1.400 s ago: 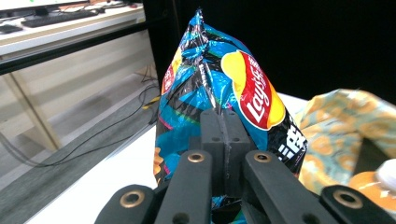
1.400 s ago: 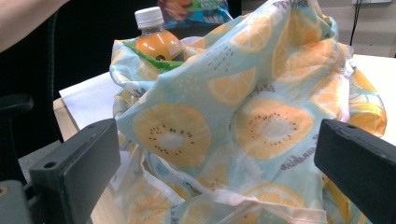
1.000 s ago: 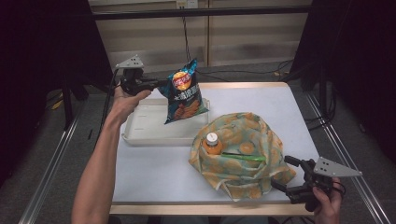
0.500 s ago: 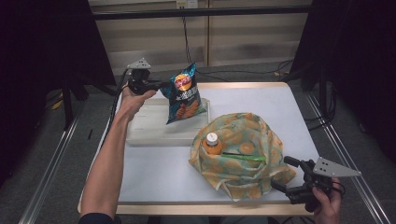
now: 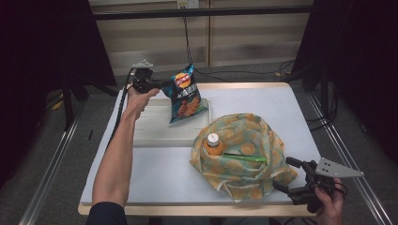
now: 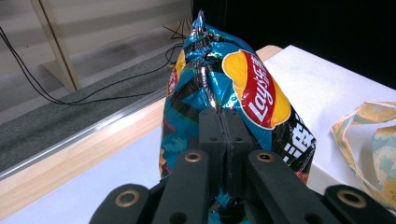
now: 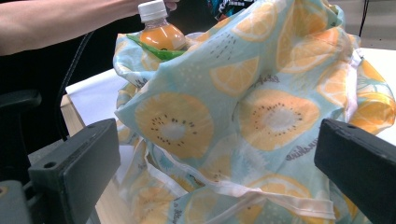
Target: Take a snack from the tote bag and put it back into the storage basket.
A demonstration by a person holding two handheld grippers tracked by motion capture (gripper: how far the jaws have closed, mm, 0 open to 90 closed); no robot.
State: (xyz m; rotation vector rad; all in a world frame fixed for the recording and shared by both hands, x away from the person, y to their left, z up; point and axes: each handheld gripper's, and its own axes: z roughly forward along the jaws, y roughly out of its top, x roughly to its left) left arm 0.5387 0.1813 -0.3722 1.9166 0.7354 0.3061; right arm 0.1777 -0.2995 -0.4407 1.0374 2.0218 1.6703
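My left gripper (image 5: 162, 86) is shut on the top edge of a blue chip bag (image 5: 185, 96), which hangs above the white tray (image 5: 155, 129) at the table's far left. In the left gripper view the jaws pinch the chip bag (image 6: 243, 88) along its crimped seam. A fruit-print cloth bag (image 5: 244, 152) lies at the front right with an orange juice bottle (image 5: 213, 144) standing in its mouth. My right gripper (image 5: 288, 176) stands open just off the cloth bag's near right corner. The right gripper view has the cloth bag (image 7: 243, 116) and the bottle (image 7: 159, 30) between the spread jaws.
The white table (image 5: 155, 173) has free surface at the front left and the far right. A green item (image 5: 244, 158) lies inside the cloth bag next to the bottle. Cables run across the floor beyond the far edge.
My left gripper has carried the chip bag a little farther back and higher over the tray. The right gripper has stayed in place.
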